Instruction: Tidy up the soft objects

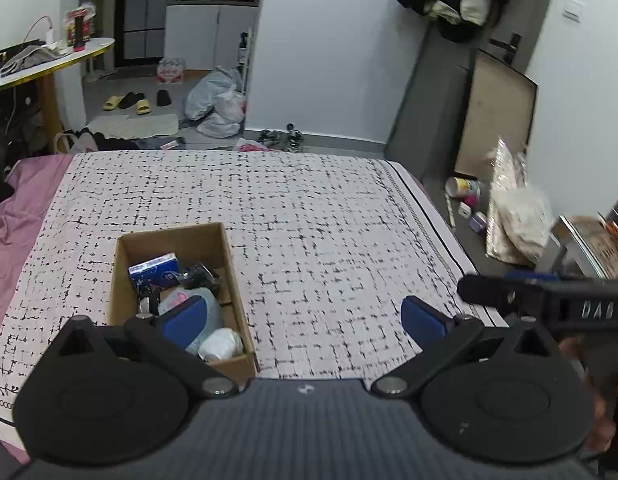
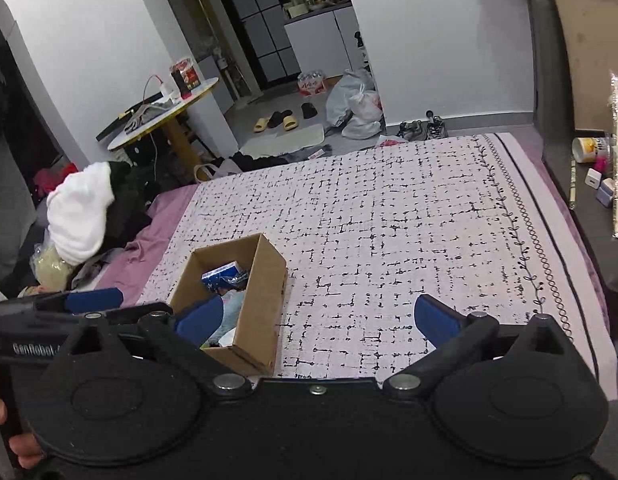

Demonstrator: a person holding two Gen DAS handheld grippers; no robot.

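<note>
Left tongs (image 1: 305,318): blue pads wide apart, nothing between.
Right tongs (image 2: 315,320): same, empty.
Open brown cardboard box (image 1: 237,304): on black-and-white gridded bedspread (image 1: 309,208), holds blue packet (image 1: 153,272), white roll (image 1: 221,344); likely collection point, so my tongs hang free above.

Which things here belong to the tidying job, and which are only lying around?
Job:
- cardboard box
- blue packet and white roll inside the box
- patterned bed cover
- left gripper and right gripper, both open and empty

Lying about:
- yellow slippers
- plastic bags
- round table
</note>
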